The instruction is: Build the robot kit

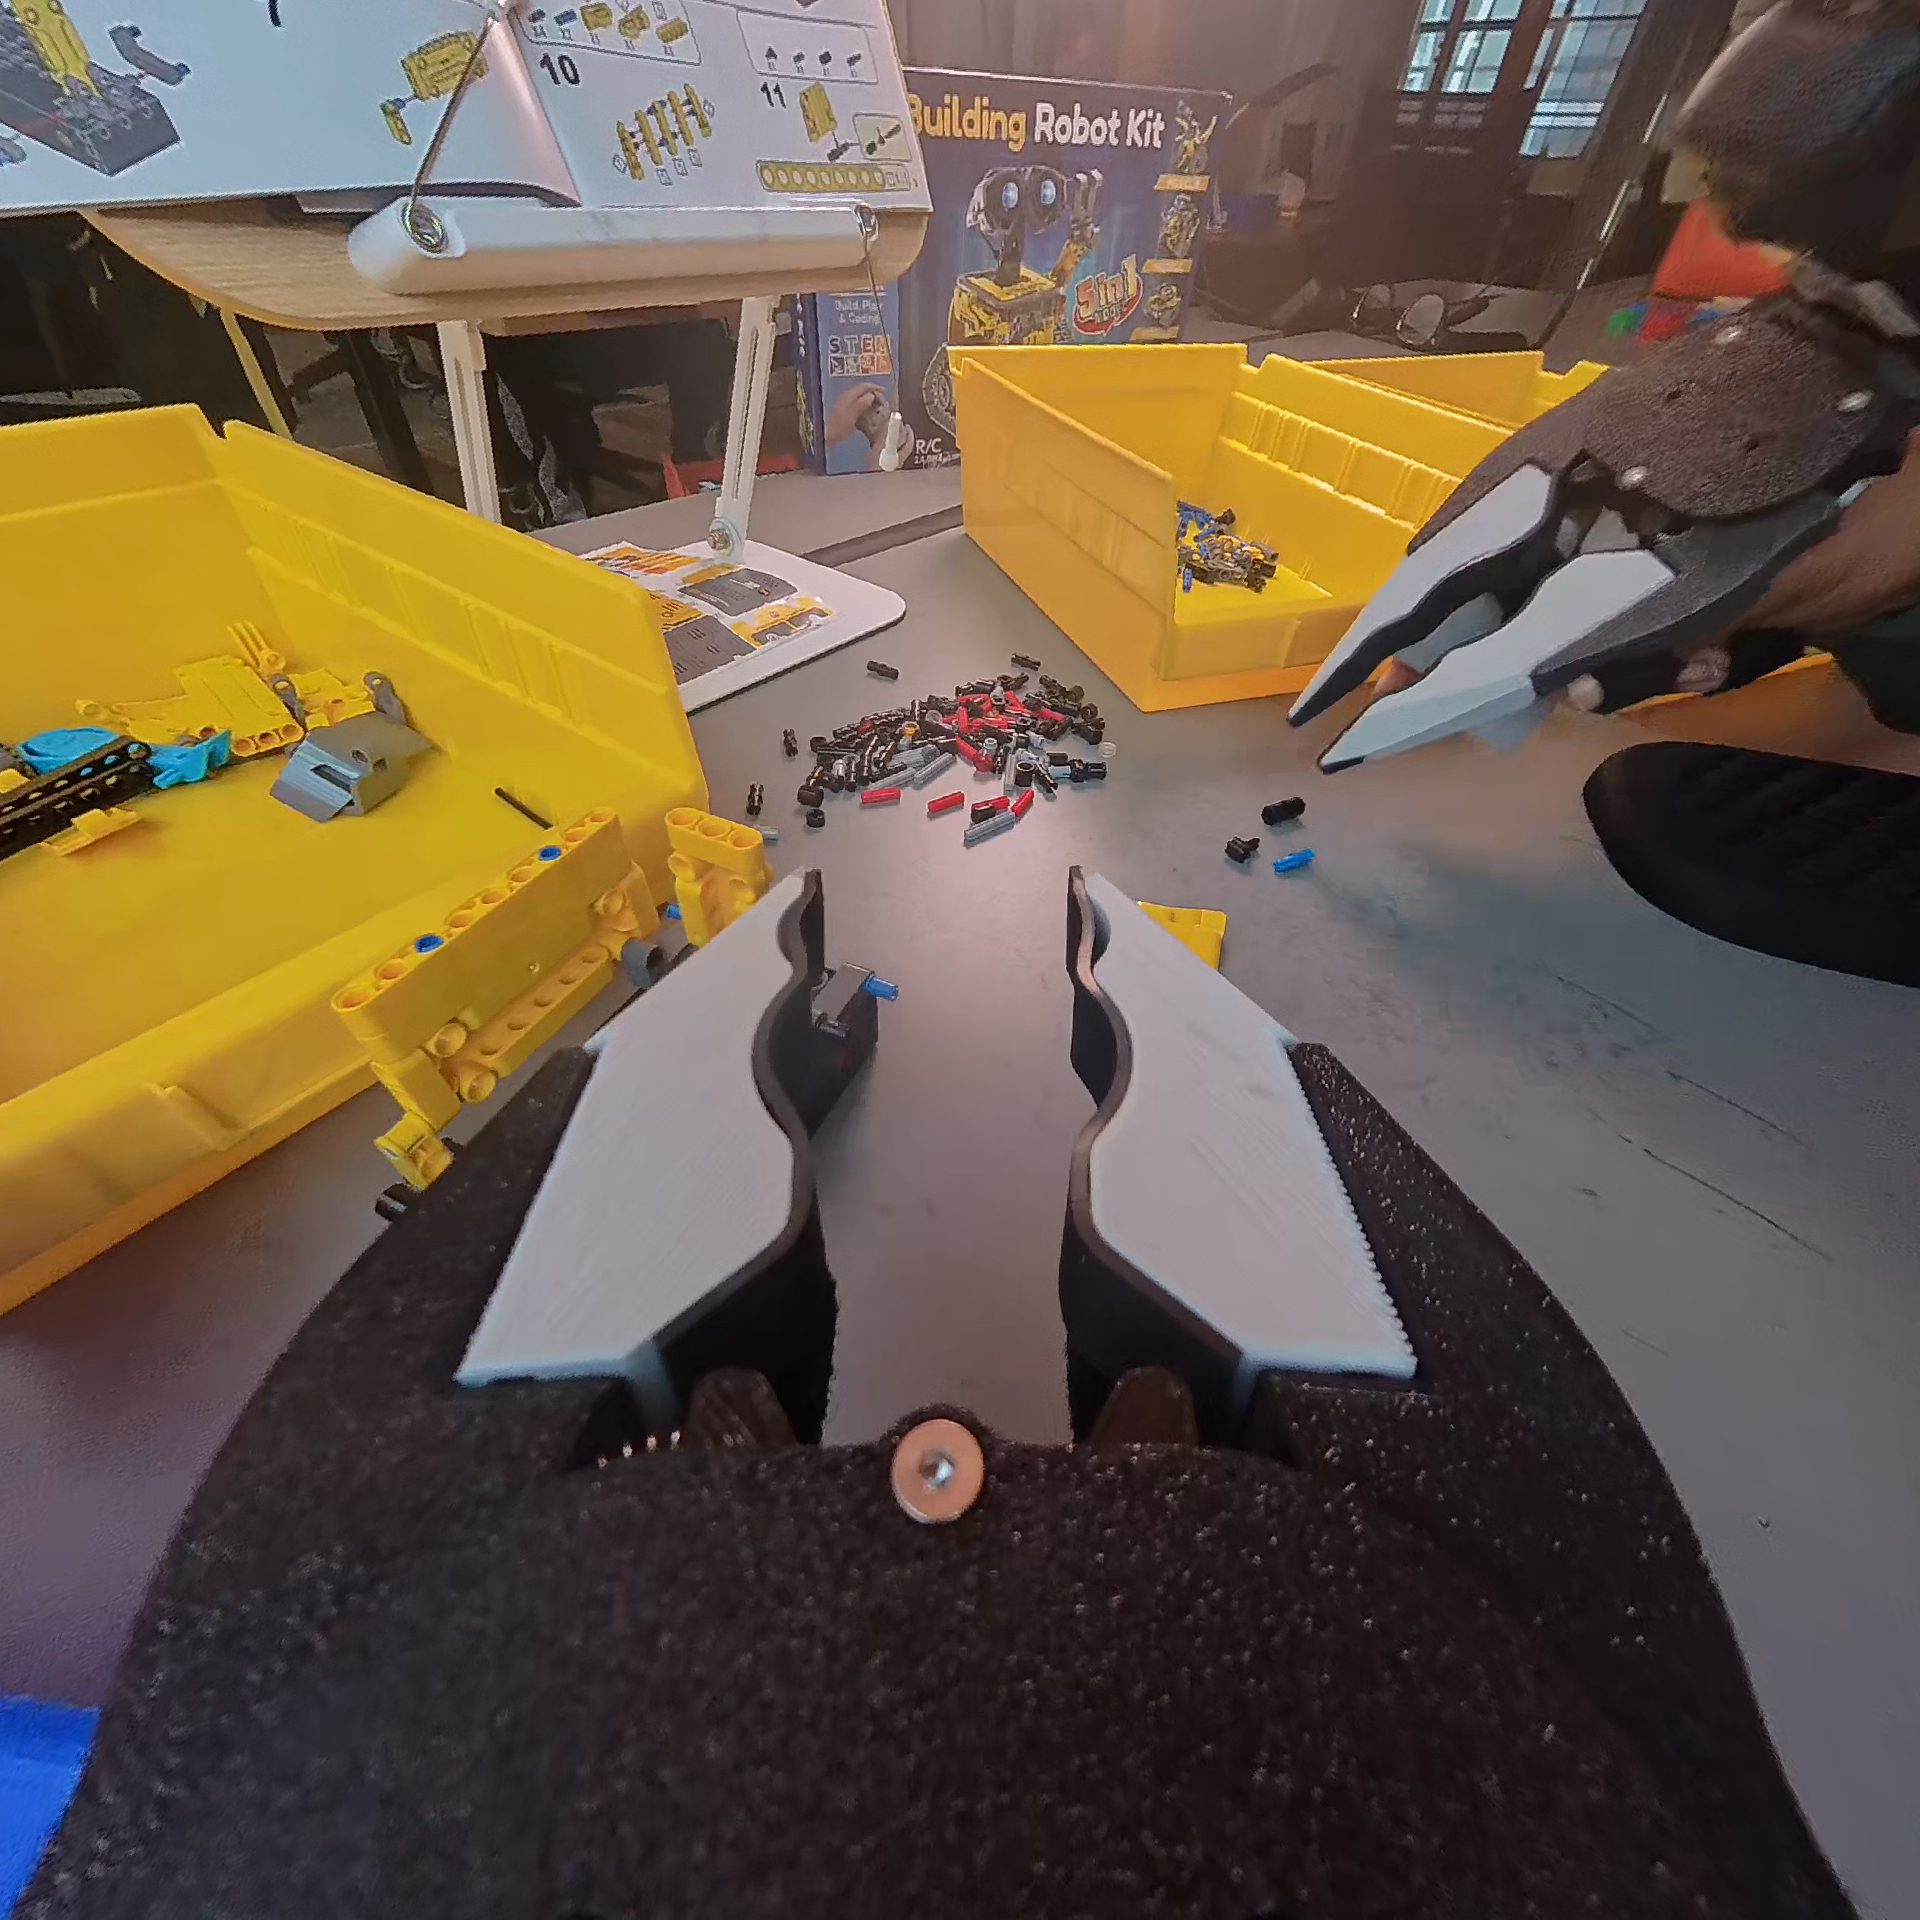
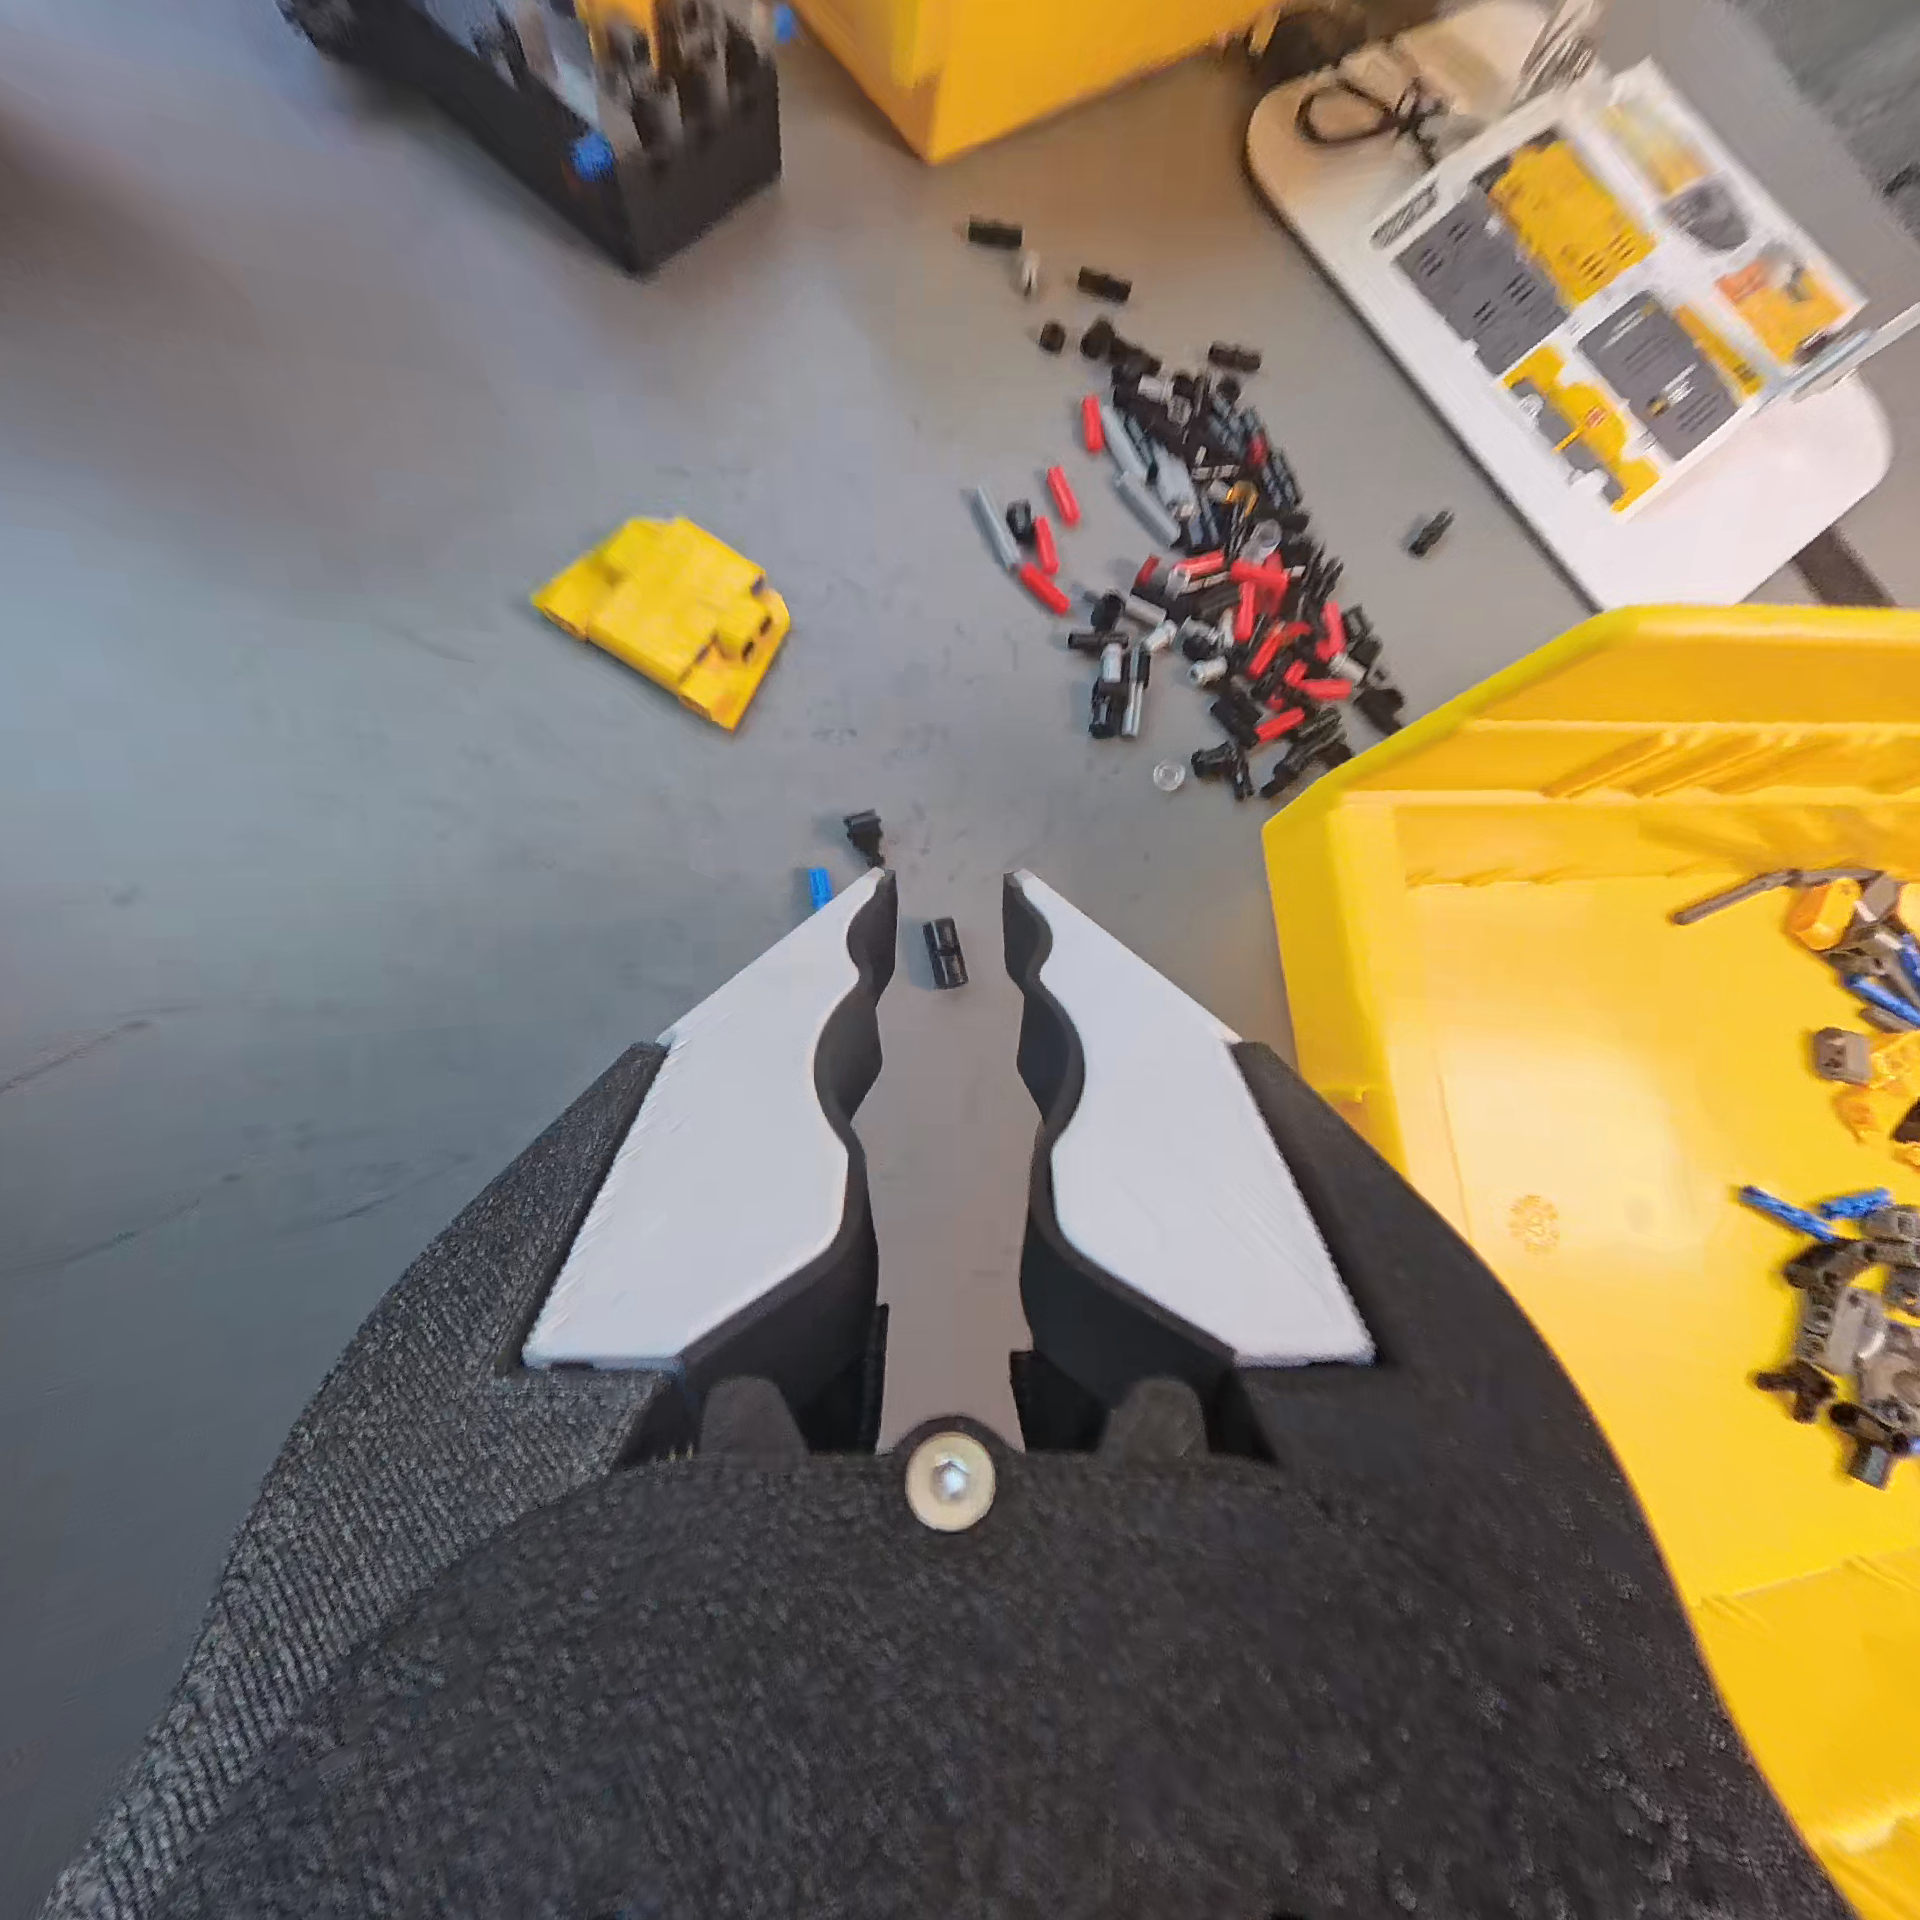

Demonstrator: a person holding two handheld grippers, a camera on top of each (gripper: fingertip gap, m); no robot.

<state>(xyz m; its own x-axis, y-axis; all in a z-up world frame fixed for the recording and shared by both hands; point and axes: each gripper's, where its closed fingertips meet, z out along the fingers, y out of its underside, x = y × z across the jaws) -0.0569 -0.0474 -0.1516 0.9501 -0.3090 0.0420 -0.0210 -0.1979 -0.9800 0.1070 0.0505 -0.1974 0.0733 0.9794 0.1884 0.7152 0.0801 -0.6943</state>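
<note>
Nearest in the right wrist view, we see the right gripper (image 2: 945, 883) with its jaws partly open and gripping nothing. A small black connector (image 2: 943, 951) lies on the grey table (image 2: 312, 935) in the gap between the two fingers, clear of both. A black pin (image 2: 862, 831) and a blue pin (image 2: 818, 888) sit just beside the fingertip on the left of the frame. A yellow bin (image 2: 1340, 935) of loose parts stands close at right. Farther up the frame lie a yellow block (image 2: 665, 618) and a pile of black, red and grey pins (image 2: 1216, 582). A printed sheet (image 2: 1621, 312) lies on a white base at upper right.

In the left wrist view, the left gripper (image 1: 945, 894) has its jaws spread wide with bare table between them. A small grey piece with a blue pin (image 1: 847, 997) shows just inside the finger at left. We cannot tell whether it touches that finger. It seems to belong to the yellow beam assembly (image 1: 488, 977) that lies against a second yellow bin (image 1: 582, 623) at left. Beyond, a kit box (image 1: 1060, 208) stands at the table's far side, and an open booklet (image 1: 727, 104) rests on a stand at upper left.
</note>
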